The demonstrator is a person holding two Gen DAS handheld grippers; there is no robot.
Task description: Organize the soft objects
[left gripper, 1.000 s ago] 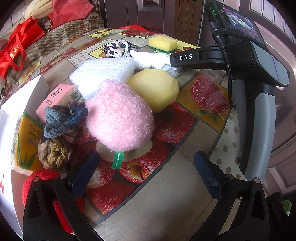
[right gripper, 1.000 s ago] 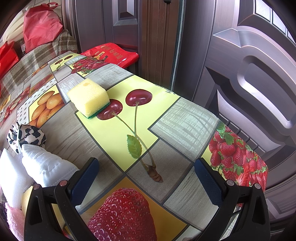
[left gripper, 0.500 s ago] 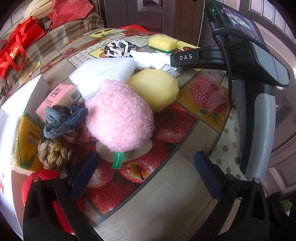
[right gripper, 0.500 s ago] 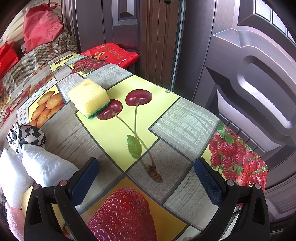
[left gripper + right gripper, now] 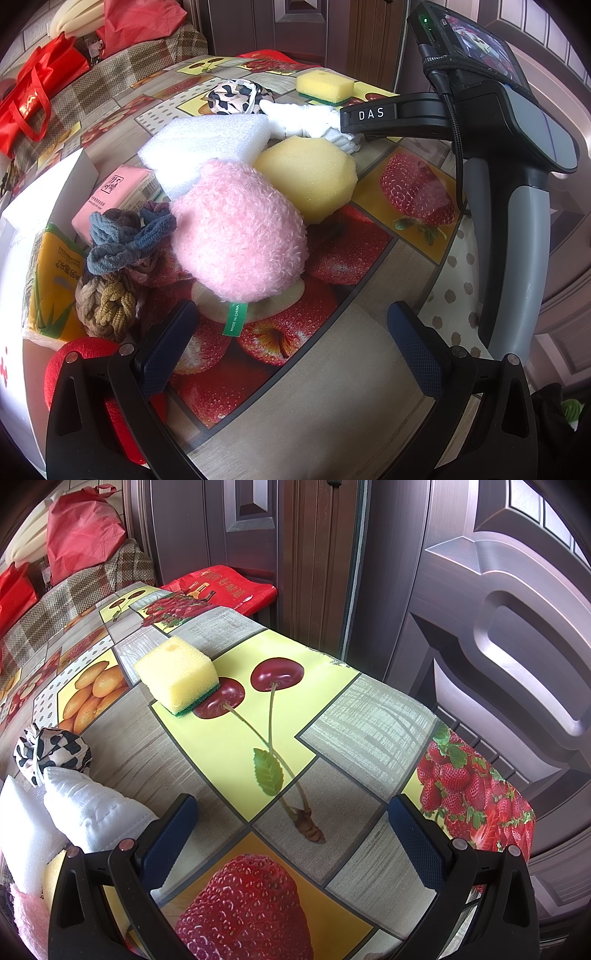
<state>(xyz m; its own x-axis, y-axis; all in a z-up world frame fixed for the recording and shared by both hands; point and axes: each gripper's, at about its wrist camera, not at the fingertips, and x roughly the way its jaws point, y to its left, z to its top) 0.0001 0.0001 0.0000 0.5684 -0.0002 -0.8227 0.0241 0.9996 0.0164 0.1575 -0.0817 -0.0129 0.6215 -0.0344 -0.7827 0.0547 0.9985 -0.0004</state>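
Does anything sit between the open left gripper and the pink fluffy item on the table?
Nothing visible does. The left gripper is open, with only bare fruit-print tablecloth between its fingers and the pink fluffy item, whose green tag points toward it.

No change seen across the second. Left gripper [image 5: 291, 347] holds the same pose, jaws spread wide and empty short of the pink fluffy mitt [image 5: 238, 229]. Right gripper [image 5: 291, 834] likewise unmoved, jaws wide over the counter [image 5: 369, 720]. Yellow sponge [image 5: 177, 675] and white padded cloth [image 5: 92, 812] sit as before.
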